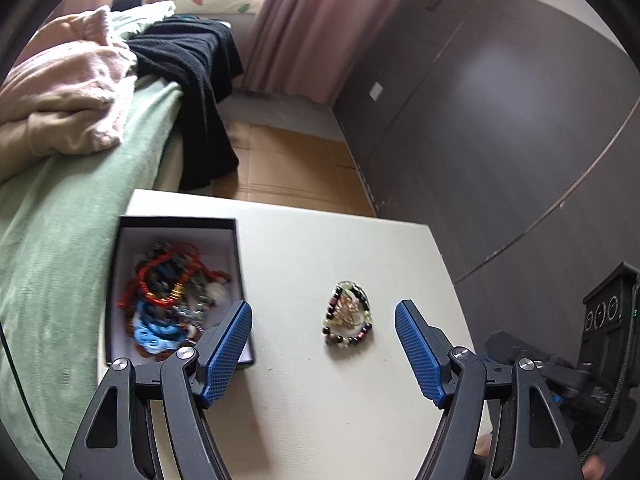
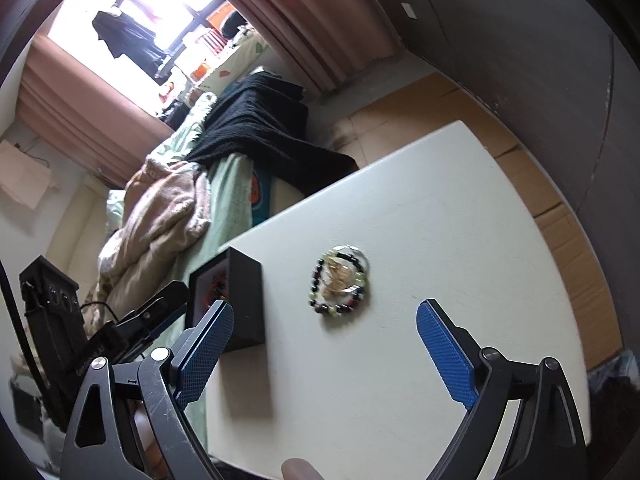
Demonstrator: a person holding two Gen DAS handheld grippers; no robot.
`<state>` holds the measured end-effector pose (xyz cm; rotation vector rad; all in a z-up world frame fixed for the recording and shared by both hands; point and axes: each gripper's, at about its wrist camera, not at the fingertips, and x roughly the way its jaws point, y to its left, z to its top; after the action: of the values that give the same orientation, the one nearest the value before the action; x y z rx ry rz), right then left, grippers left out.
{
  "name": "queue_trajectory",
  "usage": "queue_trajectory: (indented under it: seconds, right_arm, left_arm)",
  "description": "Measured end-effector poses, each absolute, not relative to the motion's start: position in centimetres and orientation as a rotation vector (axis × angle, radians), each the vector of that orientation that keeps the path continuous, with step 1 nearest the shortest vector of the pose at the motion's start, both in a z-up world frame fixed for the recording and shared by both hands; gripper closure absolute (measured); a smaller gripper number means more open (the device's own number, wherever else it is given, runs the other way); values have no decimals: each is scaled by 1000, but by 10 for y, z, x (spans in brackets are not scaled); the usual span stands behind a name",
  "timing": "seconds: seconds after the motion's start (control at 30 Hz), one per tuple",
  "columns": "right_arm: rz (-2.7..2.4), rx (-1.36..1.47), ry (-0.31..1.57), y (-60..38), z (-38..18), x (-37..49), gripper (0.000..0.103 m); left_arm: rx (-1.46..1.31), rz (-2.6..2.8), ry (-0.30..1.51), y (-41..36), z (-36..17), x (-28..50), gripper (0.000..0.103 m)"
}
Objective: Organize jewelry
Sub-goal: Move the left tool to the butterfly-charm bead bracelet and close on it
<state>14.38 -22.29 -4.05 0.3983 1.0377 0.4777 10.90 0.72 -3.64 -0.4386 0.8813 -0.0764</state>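
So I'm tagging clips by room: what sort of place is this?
Most likely a bedroom: a bed with rumpled blankets, a pink curtain, and a small white table beside the bed.

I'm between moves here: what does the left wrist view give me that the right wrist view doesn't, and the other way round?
Only the left wrist view looks down into the black box, showing the red and blue bracelets piled inside; it also catches the right tool's body at its right edge.

Only the right wrist view shows the box's dark outer wall, the bright window, and the left tool's body at its left edge.

Both show the beaded bracelet lying loose on the white table, apart from the box, and both show their own tool open and empty: left tool, right tool.
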Motion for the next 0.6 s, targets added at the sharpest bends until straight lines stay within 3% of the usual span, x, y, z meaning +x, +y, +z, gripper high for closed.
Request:
queue_trajectory:
  seconds: [0.07, 0.33, 0.53, 0.6]
  right_arm:
    - [463, 404, 1051, -228, -42, 145, 0]
    - [419, 449, 1057, -251, -48, 150, 0]
    - [361, 480, 1030, -268, -53, 159, 0]
    - [349, 468, 1029, -269, -52, 163, 0]
  left_arm:
    - [-422, -84, 890, 0, -39, 112, 28]
    - [-397, -115, 948, -23, -52, 128, 30]
    - [-359, -110, 1007, -35, -68, 145, 60]
    - [-346, -100, 1033, -37, -76, 151, 65]
